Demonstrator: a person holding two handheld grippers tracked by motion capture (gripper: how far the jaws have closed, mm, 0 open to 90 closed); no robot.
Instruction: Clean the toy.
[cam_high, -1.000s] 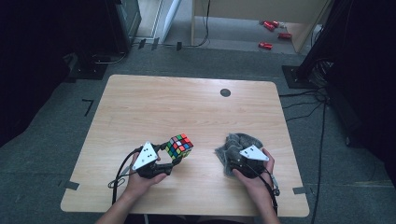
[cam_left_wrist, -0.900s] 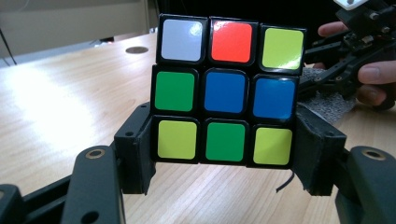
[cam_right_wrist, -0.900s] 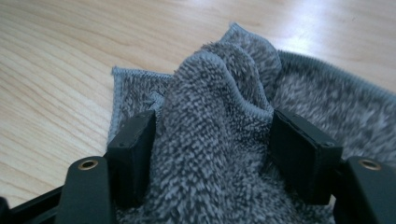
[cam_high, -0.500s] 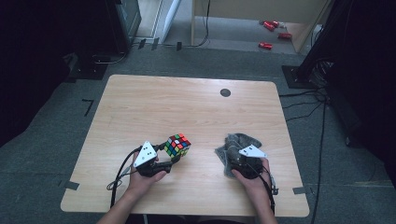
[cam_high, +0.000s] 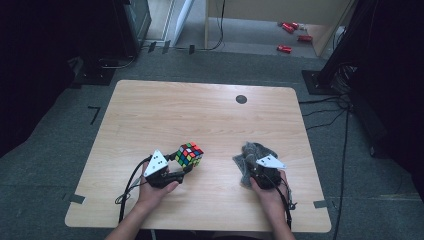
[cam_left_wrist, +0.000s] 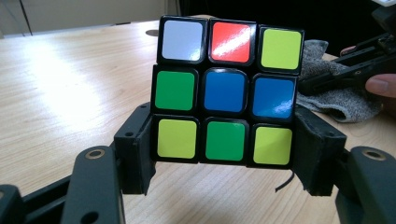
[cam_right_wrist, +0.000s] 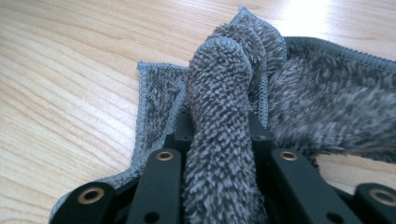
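A scrambled Rubik's cube (cam_high: 189, 154) is held just above the wooden table (cam_high: 200, 115), left of centre. My left gripper (cam_high: 186, 164) is shut on it, its pads pressing the lower sides of the cube (cam_left_wrist: 225, 91). The face towards the camera shows white, red, yellow, green and blue stickers. A grey fuzzy cloth (cam_high: 252, 154) lies bunched at the right front. My right gripper (cam_high: 251, 167) has just been closing on it. A rolled fold of the cloth (cam_right_wrist: 224, 107) is pinched between the jaws of the right gripper (cam_right_wrist: 219, 135).
A small black round mark (cam_high: 241, 99) sits near the table's far edge. Red objects (cam_high: 292, 27) lie on the floor beyond it, and dark stands flank the table. The other hand and the cloth (cam_left_wrist: 336, 93) show at the right of the left gripper view.
The left hand and cube have shifted slightly to the left. The right hand stays in place at the cloth.
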